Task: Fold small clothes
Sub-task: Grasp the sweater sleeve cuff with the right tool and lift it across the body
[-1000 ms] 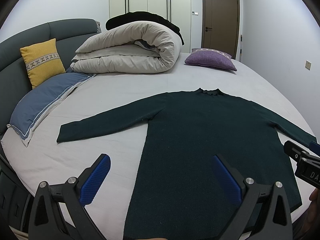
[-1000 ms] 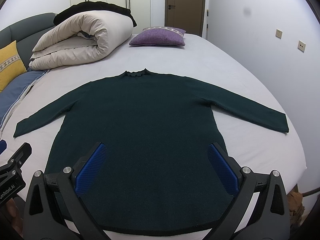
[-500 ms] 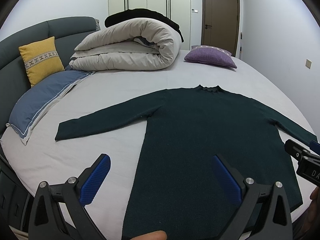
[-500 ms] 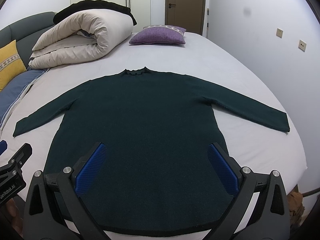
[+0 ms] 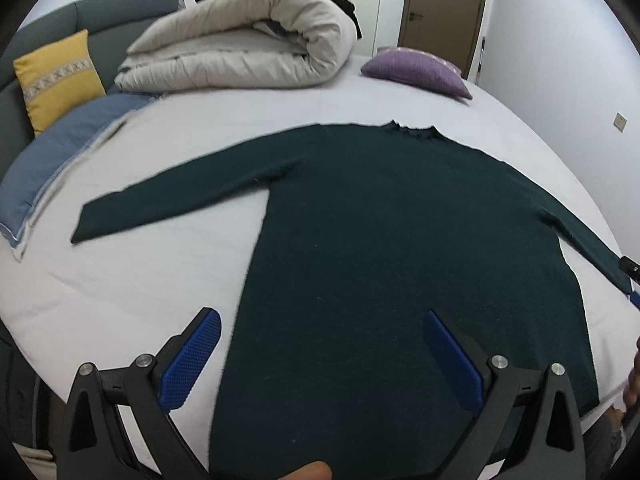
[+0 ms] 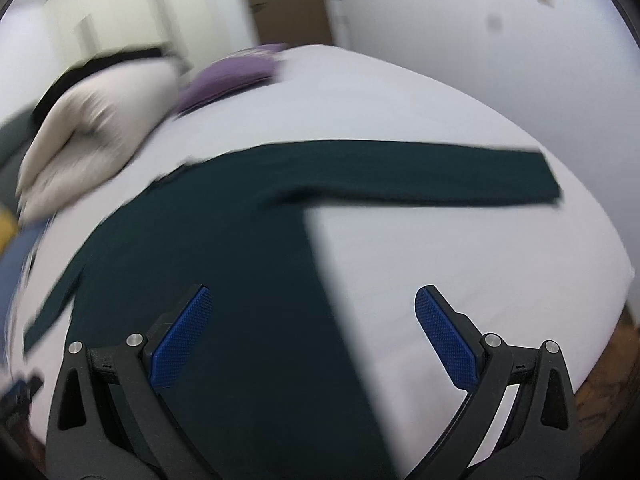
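Both claws hang spread wide and empty: my left claw (image 5: 322, 356) over the hem side of the dark green sweater (image 5: 400, 260), my right claw (image 6: 314, 334) straddling its right side edge. That sweater lies flat on the bed (image 5: 140, 280), face up, sleeves spread, the right sleeve (image 6: 440, 178) stretched toward the mattress edge. My worry is that pinching only the knit's top layer, or catching the sheet with it, would drag the garment crooked and spoil the fold.

left gripper (image 5: 320, 356) — black angular frame, triangular cut-outs | blue cross-hatched pads (image 5: 191, 364) | silver round screws at the finger pivots | right gripper (image 6: 314, 334) — same black frame, blue textured pads, silver screws
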The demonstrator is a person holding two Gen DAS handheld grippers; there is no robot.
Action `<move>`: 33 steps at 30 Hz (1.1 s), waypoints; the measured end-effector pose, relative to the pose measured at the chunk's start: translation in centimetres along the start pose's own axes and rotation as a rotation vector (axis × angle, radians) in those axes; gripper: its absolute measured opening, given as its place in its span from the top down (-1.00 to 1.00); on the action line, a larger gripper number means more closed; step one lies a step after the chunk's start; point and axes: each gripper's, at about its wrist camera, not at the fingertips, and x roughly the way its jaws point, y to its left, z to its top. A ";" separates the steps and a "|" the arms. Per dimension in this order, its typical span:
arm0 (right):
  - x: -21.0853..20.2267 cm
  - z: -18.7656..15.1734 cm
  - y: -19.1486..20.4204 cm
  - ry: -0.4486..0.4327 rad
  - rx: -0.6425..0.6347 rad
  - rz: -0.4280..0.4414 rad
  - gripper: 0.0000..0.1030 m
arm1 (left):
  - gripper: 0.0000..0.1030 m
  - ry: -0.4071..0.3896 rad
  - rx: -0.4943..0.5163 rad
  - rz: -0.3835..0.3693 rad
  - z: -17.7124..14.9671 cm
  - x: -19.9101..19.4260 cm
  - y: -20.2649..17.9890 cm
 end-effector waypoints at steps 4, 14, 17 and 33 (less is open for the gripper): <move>3.5 2.9 -11.9 0.008 0.334 0.053 -0.99 | -1.00 0.041 -0.026 -0.050 0.6 1.4 -0.5; 8.8 7.9 -25.0 -0.078 0.603 0.142 -0.67 | -1.00 0.093 -0.286 -0.373 2.5 4.1 -1.5; 10.4 9.0 -26.4 -0.075 0.620 0.154 -0.27 | -1.00 0.151 -0.263 -0.402 2.9 5.7 -3.0; 11.3 19.1 -8.2 -0.033 0.139 0.259 0.84 | -0.99 0.155 -0.317 -0.449 5.0 9.6 0.3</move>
